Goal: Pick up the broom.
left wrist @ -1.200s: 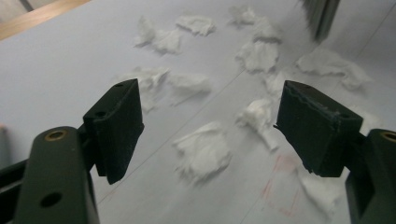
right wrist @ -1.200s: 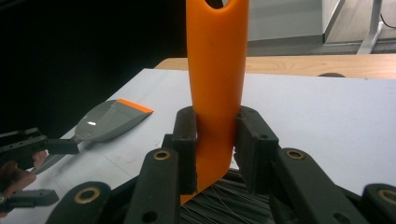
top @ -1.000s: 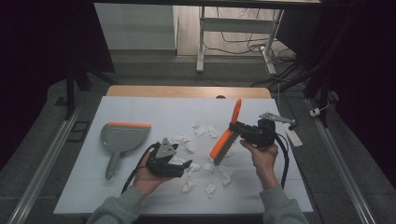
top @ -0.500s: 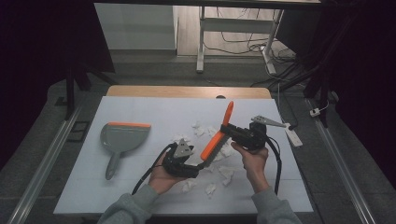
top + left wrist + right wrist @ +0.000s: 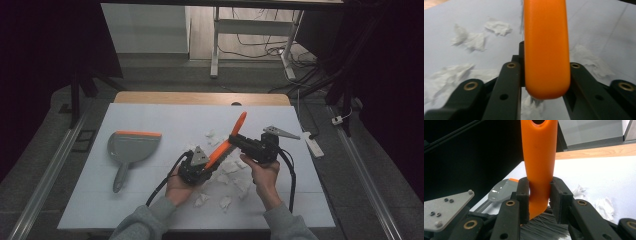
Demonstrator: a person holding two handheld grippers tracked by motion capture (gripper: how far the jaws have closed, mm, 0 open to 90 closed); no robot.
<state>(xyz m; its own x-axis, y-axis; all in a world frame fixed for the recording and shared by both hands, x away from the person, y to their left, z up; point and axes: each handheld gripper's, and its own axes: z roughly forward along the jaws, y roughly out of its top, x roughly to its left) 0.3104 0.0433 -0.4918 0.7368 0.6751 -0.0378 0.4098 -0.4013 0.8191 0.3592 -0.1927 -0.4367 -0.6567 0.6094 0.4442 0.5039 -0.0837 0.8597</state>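
High view: both my grippers (image 5: 216,161) (image 5: 233,140) clamp the brush (image 5: 226,144); left jaws just closed. Stiff, light, smooth plastic—grip mid-handle.

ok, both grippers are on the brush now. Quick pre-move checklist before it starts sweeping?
1. Right gripper shut on the brush handle: ok, pads press both sides.
2. Left gripper, jaws just closed, on the brush's other end: ok, brush body sits between the jaws.
3. Bristles free: ok, grey bristles show below the right gripper's jaws.
4. Paper scraps within reach: ok, scattered on the table under the hands.
5. Dustpan ready: not ok, it lies untouched off to the left.
6. Brush touching the table: cannot tell.
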